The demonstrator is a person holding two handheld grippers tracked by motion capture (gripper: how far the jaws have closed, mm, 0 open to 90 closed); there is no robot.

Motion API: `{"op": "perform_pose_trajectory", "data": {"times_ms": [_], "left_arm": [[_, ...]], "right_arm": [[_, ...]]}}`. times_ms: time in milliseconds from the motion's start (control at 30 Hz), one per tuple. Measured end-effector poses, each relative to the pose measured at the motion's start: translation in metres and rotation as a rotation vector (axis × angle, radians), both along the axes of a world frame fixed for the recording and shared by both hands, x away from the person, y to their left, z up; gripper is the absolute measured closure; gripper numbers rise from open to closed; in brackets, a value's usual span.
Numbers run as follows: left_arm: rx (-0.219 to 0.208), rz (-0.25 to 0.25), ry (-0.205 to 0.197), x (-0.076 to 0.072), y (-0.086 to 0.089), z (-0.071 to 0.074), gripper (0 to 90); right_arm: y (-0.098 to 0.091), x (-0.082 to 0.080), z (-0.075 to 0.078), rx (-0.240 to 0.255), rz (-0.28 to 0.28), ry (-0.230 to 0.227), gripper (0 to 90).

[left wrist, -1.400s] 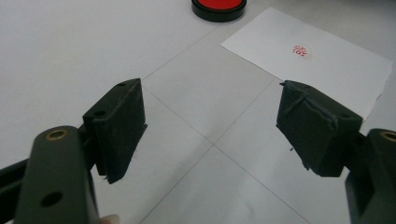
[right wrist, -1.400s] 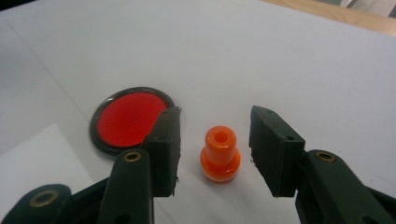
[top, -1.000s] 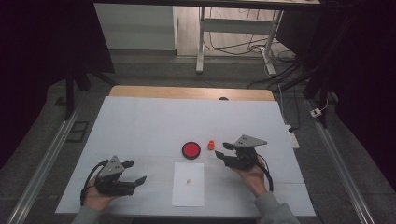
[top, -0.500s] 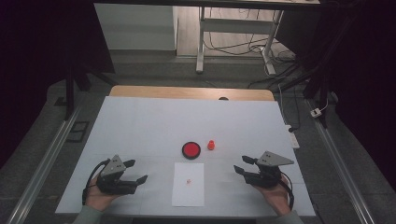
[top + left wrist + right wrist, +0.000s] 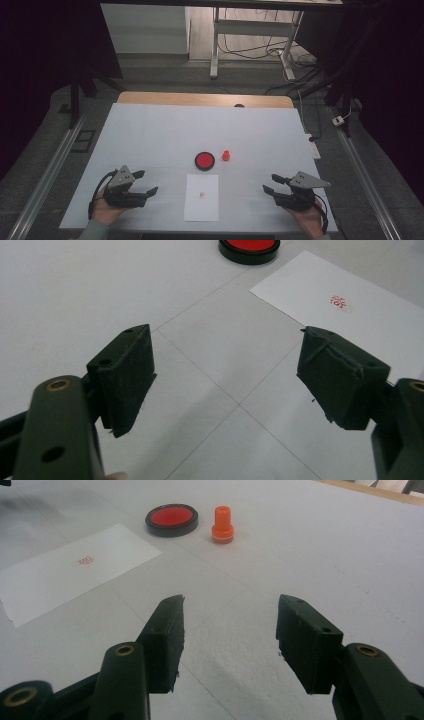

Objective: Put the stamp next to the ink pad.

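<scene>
High view, right tongs (image 5: pixel 271 184) empty, stamp (image 5: pixel 226 155) apart

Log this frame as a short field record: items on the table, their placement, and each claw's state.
stamp: orange stamp upright, just right of ink pad, apart from it
ink pad: round red ink pad, lid off, behind the paper
paper: white sheet with a small red imprint
left claw: open, holding nothing
right claw: open, holding nothing, jaws just been opening

Red mark (image 5: pixel 201 194) on paper (image 5: pixel 202 207) unreadable, ink pad (image 5: pixel 248 247) cropped by top edge
</scene>
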State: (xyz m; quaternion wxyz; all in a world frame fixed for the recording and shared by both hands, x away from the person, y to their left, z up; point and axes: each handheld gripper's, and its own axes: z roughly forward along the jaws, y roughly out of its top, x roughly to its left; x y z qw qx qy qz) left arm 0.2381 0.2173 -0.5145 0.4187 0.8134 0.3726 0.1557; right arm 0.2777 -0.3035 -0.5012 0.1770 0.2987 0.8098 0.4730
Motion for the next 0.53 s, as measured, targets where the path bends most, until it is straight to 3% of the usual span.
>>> {"op": "perform_pose_trajectory", "data": {"times_ms": [533], "left_arm": [[0.001, -0.005, -0.001, -0.0004, -0.0003, 0.0004, 22.7]], "right_arm": [[0.0038, 0.0007, -0.0004, -0.013, 0.008, -0.012, 45.2]]}}
